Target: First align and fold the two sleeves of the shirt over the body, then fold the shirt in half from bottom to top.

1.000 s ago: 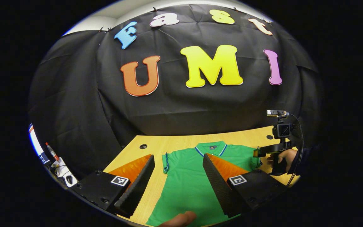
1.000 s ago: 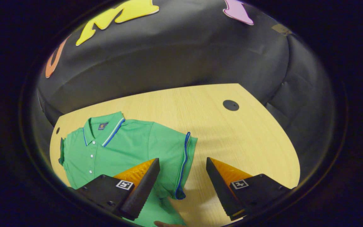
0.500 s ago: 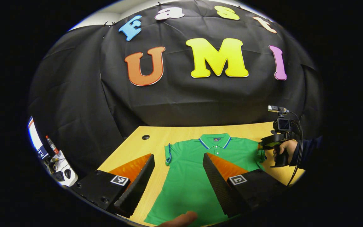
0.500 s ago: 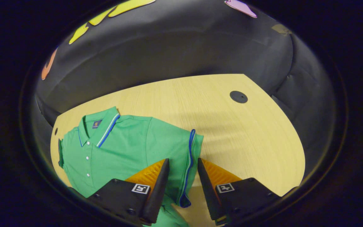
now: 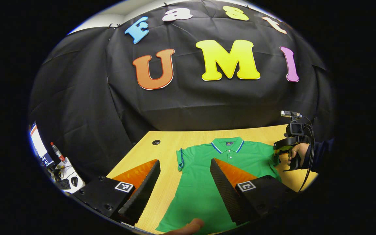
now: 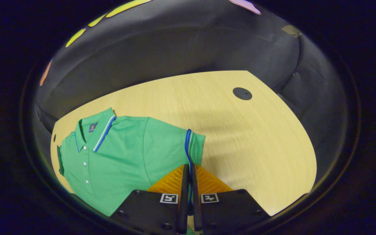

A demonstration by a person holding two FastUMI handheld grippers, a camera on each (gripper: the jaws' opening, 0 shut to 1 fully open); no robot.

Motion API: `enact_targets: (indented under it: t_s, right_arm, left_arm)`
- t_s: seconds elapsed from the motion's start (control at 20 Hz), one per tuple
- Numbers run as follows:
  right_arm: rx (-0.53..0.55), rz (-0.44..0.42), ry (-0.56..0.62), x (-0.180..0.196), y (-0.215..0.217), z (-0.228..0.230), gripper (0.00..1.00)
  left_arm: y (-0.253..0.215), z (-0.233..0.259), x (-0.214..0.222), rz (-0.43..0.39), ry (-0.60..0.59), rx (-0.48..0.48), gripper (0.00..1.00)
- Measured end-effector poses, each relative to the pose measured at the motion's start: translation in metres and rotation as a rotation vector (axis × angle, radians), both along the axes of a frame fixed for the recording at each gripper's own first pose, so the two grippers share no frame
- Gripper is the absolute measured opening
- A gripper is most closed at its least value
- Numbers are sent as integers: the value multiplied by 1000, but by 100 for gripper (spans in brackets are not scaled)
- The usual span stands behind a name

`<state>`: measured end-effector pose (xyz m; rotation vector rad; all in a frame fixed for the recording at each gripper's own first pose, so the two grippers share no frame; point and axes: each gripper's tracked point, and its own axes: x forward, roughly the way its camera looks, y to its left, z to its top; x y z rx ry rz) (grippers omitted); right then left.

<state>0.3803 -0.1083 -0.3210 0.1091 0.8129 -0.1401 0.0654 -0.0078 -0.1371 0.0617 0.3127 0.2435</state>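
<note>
**Soft shirt, taken by the sleeve hem**

While the shirt (image 5: 207, 182) lies flat and face up on the table (image 6: 240, 137), collar toward the booth's wall, the right gripper (image 6: 188, 178) has its fingers clenched together on the blue-piped hem of the right sleeve (image 6: 189, 147), the cloth pinched thin between them. From the left gripper view, that gripper and the hand (image 5: 297, 151) holding it sit at the shirt's far edge. The left gripper (image 5: 184, 179) hangs released over the near part of the shirt, jaws wide apart, holding nothing; the left sleeve (image 5: 180, 159) lies untouched just beyond it.

I would judge this knit to be light and limp. It will drape and sag from any single pinch, and it slides easily on the smooth wood, so a pull on one sleeve may drag the whole body askew. Nothing in it can break. The stitched hems look like the firmest places to grip: the sleeve cuff, as on the right, and later the bottom corners. A low lift carried across the body should keep the fold line straight.
</note>
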Motion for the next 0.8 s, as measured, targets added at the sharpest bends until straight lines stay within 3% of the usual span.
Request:
enact_targets:
  t_s: [0.1,0.15,0.4,0.55,0.8]
  right_arm:
    - [-6,-16,-4,1,-7,0,12]
    - [5,-25,-8,2,-9,2,4]
    - [-10,-28,-72,5,-13,30,4]
    - [7,-8,-100,3,-6,50,7]
    - [-1,83,-145,2,20,69,4]
  left_arm:
    - [2,3,-4,4,-6,11,99]
    - [4,5,-6,4,-9,17,99]
    - [10,16,-16,7,-37,22,99]
    - [12,20,-22,9,-48,5,99]
    - [21,21,-34,26,-52,1,99]
